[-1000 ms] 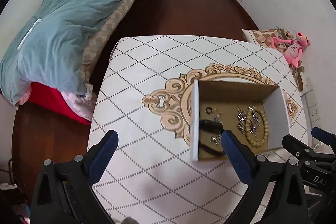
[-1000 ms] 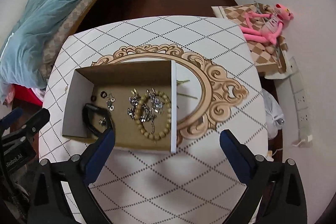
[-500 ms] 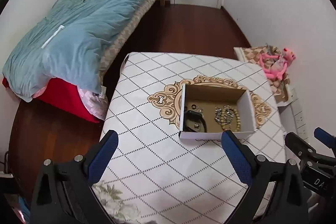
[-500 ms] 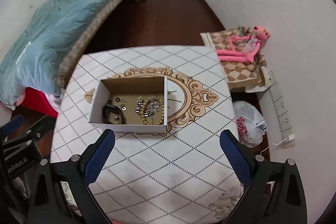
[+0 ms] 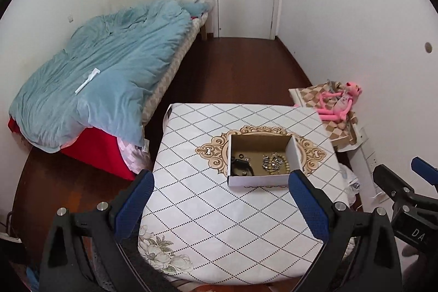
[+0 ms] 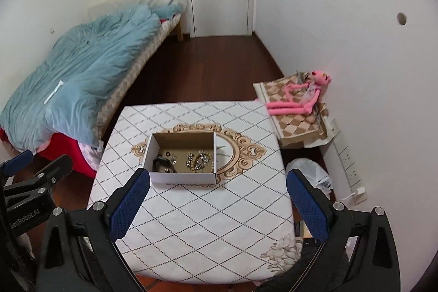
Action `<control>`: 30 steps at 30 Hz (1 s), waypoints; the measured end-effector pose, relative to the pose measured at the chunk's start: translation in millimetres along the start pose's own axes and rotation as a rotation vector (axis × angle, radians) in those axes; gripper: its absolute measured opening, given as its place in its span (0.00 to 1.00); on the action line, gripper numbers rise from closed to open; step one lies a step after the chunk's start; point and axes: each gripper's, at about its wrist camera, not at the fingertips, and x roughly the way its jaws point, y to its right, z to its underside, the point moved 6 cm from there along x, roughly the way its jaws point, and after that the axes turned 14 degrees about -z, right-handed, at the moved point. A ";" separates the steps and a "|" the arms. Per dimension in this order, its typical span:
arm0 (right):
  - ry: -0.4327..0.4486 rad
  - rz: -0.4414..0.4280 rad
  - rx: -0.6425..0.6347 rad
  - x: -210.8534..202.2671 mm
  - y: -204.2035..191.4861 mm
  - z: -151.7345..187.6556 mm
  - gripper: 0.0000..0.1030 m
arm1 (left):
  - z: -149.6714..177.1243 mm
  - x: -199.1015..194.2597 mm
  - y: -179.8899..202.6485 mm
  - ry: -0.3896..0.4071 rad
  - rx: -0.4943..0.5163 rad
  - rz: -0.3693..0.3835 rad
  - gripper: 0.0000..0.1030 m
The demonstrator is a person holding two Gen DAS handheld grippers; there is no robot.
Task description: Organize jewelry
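I am holding the left gripper [image 5: 220, 205] high above the near edge of the white diamond-patterned table [image 5: 208, 223], its blue-padded jaws spread wide and gripping nothing. The right gripper [image 6: 217, 205] is hovering beside it, equally released and empty. The open white cardboard box [image 6: 182, 177] is sitting well ahead on the table's ornate gold medallion [image 6: 243, 152]. Inside it are lying a beaded tan bracelet [image 5: 283, 168], silvery trinkets [image 6: 198, 159] and a black band [image 5: 241, 166]. A pink plush toy [image 6: 301, 97] is resting by the wall.
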 end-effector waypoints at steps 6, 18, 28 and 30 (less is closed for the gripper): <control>0.042 -0.001 -0.022 -33.5 -8.4 -3.9 0.98 | -2.9 -23.4 -5.9 0.031 -0.005 0.009 0.97; 0.029 -0.013 -0.006 -32.1 -7.2 -5.1 1.00 | 4.9 -17.5 -0.3 -0.025 -0.009 0.022 0.97; -0.020 0.012 0.025 14.9 10.3 -19.1 1.00 | -11.4 18.9 14.9 -0.063 0.014 -0.003 0.97; -0.031 0.015 0.029 24.6 12.3 -22.4 1.00 | -14.4 26.0 17.2 -0.075 0.017 0.002 0.97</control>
